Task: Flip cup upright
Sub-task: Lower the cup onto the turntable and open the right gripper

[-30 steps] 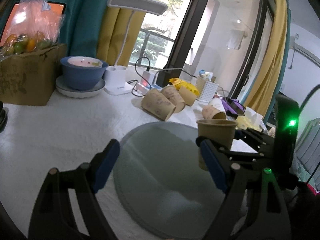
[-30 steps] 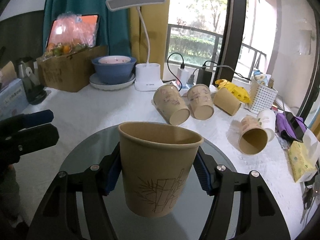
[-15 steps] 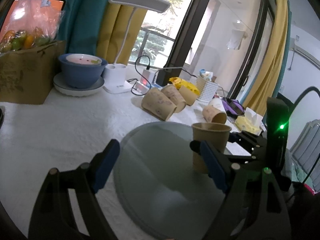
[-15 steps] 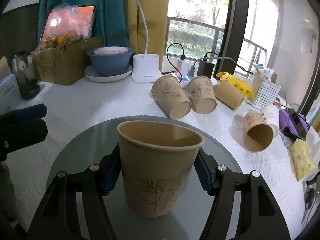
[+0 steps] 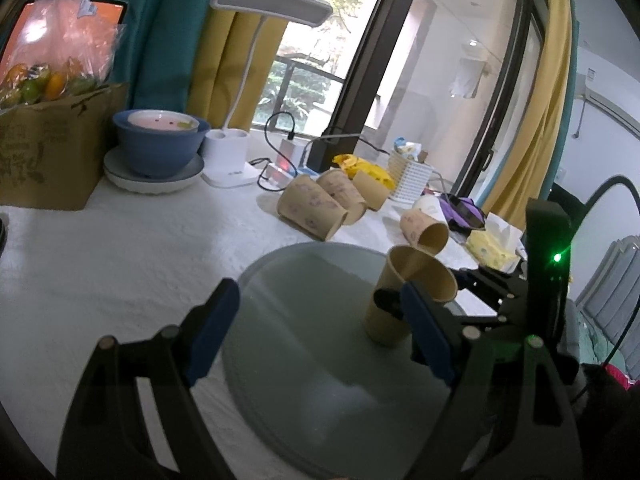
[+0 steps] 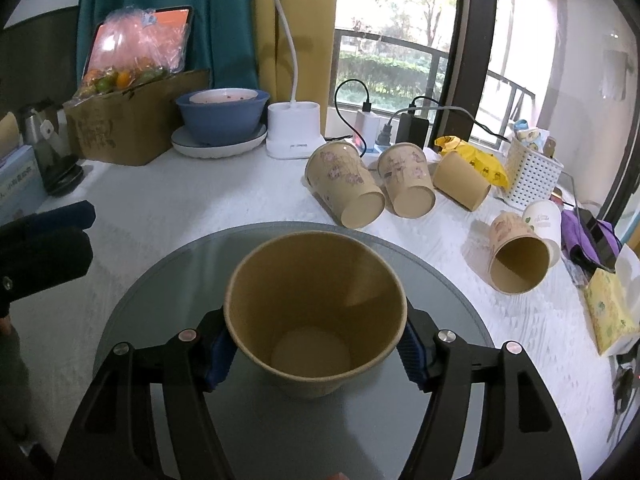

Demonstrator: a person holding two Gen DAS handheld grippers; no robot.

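Note:
A brown paper cup (image 6: pixel 314 312) stands mouth-up on the round glass plate (image 6: pixel 160 292), tilted slightly toward my camera. My right gripper (image 6: pixel 314 354) is shut on the cup, its blue pads on both sides. In the left wrist view the same cup (image 5: pixel 408 296) stands at the plate's right part (image 5: pixel 304 320) with the right gripper (image 5: pixel 404 304) around it. My left gripper (image 5: pixel 320 332) is open and empty, hovering over the plate's near left side. Its blue fingers (image 6: pixel 60 216) show at the left edge of the right wrist view.
Several paper cups lie on their sides on the white tablecloth behind the plate (image 6: pixel 344 184), (image 6: pixel 408 184), (image 6: pixel 516 256). Further back stand a blue bowl (image 6: pixel 222 114), a white desk lamp (image 6: pixel 294 128), a cardboard box of fruit (image 6: pixel 128 120), chargers and a white basket (image 6: pixel 528 176).
The right gripper has lowered the cup onto the glass plate and the camera now looks down into its mouth. The left gripper has stayed open over the plate.

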